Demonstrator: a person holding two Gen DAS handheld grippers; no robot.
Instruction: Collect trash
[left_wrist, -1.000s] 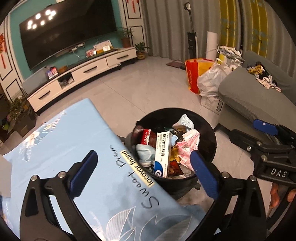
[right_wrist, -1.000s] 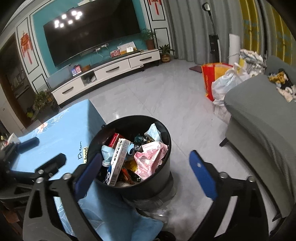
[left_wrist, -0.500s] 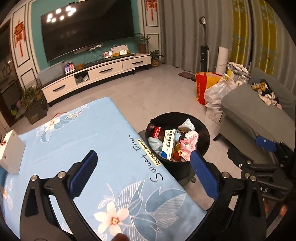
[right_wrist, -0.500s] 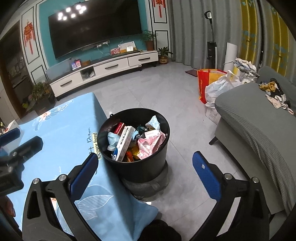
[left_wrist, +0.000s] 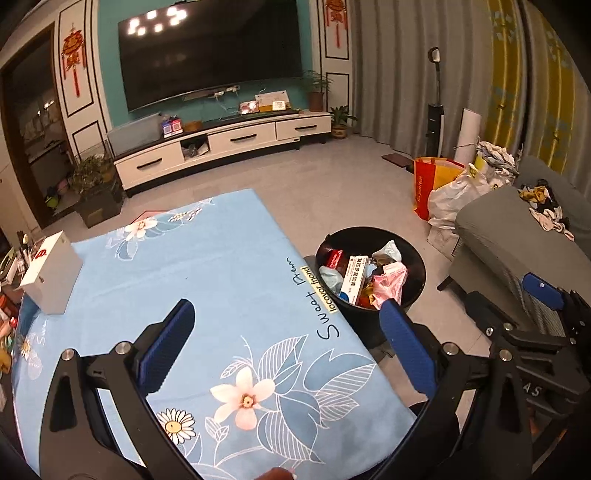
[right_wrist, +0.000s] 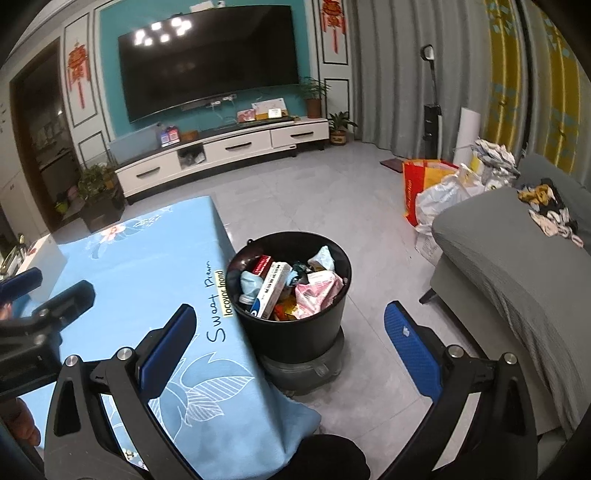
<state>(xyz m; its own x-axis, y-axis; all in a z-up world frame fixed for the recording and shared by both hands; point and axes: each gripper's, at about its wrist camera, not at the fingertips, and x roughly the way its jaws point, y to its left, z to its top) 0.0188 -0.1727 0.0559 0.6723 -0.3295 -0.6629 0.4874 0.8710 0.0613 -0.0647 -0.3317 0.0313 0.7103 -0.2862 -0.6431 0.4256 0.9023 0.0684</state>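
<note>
Bin (right_wrist: 295, 332) full of trash between right tongs (right_wrist: 286, 341) fingers; left tongs (left_wrist: 286, 341) over table (left_wrist: 203, 277); both wide open, empty

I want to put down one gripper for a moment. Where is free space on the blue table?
Most of the blue tablecloth is bare, from the white box at its left edge to the edge beside the black bin. The bin is crowded with trash. Both grippers, left and right, are open and empty.

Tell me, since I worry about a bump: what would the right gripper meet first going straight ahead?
Probably the black trash bin: it sits between the open right gripper fingers' line, with nothing in front. Depth is unclear.
</note>
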